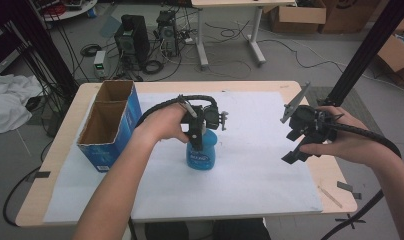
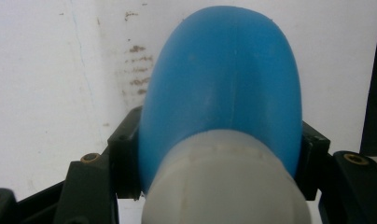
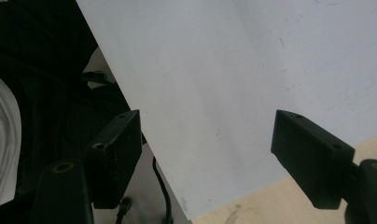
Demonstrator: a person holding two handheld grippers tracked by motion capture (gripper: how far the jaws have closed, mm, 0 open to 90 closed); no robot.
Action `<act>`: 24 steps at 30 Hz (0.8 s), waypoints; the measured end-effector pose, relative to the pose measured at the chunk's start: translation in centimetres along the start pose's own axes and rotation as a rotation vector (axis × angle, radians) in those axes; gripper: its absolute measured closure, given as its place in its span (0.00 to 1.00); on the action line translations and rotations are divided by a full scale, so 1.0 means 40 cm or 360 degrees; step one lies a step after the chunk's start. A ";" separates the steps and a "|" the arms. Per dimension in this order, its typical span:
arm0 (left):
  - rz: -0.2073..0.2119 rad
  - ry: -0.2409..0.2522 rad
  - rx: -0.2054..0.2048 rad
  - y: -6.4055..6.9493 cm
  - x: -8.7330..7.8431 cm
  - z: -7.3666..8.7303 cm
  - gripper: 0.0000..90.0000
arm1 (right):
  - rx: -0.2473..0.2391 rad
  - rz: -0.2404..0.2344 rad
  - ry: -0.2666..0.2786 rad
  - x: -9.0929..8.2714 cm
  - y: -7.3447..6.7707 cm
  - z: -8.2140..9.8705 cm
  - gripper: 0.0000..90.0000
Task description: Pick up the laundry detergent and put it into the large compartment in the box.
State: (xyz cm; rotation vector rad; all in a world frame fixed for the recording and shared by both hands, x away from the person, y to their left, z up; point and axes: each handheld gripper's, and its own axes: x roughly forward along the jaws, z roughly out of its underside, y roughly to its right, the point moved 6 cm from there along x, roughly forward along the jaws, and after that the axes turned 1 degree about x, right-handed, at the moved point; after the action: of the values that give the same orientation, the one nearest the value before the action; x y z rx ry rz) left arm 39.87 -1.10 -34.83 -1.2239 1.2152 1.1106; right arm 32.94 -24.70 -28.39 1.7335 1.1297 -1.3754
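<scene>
Pinched by the left tongs [image 2: 219,163] just under its pale cap: blue bottle [image 1: 202,150], upright near the middle of the tabletop [image 1: 270,86]. Probably light, smooth, slippery plastic; best held at the neck. Right tongs [image 3: 207,154] spread, empty, by the right edge.

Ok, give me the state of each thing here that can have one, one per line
Left hand-held gripper: shut on the blue bottle.
Right hand-held gripper: open, nothing between its jaws.
Blue bottle: upright on the white sheet, white cap on.
Blue box: open-topped, two compartments, both look empty.
</scene>
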 end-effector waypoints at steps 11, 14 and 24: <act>-0.0023 0.0014 -0.0089 -0.005 -0.066 0.002 0.42 | 0.0005 0.0008 0.0005 -0.007 0.002 -0.002 0.27; -0.0002 0.0004 -0.0139 -0.006 -0.092 0.008 0.42 | 0.0002 0.0009 0.0007 -0.009 0.002 -0.005 0.27; -0.0056 -0.0043 -0.0466 -0.024 -0.229 0.044 0.42 | -0.0012 0.0010 0.0003 -0.008 0.001 -0.020 0.27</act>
State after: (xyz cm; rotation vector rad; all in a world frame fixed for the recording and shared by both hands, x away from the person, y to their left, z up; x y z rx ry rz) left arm 40.39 0.94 -25.70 -1.4392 1.0305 1.3075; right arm 33.29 -24.08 -27.88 1.7321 1.1280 -1.3644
